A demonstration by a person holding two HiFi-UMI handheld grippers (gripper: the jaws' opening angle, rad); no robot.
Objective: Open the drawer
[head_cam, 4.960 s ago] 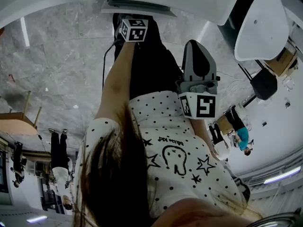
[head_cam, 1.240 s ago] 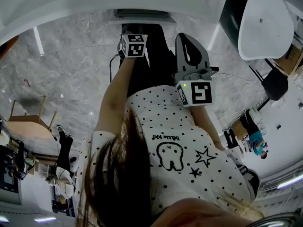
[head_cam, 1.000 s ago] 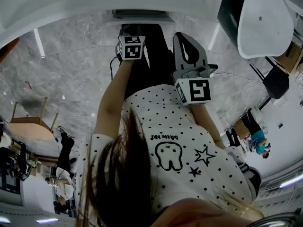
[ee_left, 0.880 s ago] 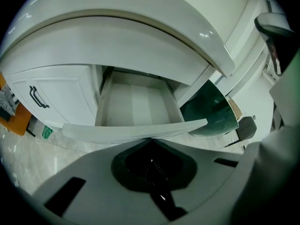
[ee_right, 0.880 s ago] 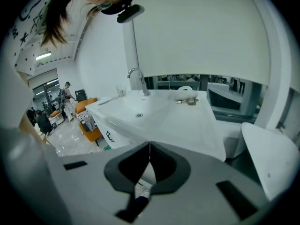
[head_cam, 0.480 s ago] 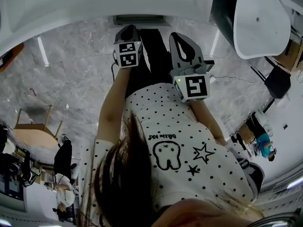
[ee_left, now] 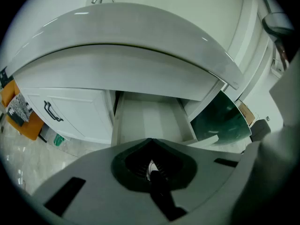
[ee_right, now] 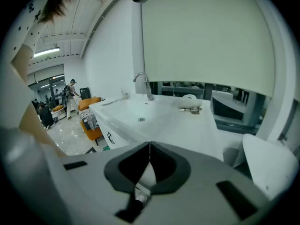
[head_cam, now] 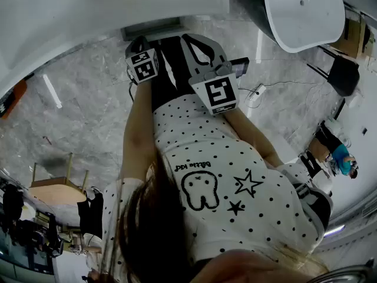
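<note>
My left gripper point(ee_left: 150, 140) has its jaws together with nothing between them, and it points at the drawer point(ee_left: 149, 120). The drawer stands open under the white surface point(ee_left: 140, 36). The jaws of my right gripper point(ee_right: 149, 145) are also together and empty.

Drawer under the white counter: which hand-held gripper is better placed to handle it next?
Left, probably. The left hand-held gripper points straight at the drawer, which stands pulled out below the counter. The right hand-held gripper faces over the sink toward the faucet.
</note>
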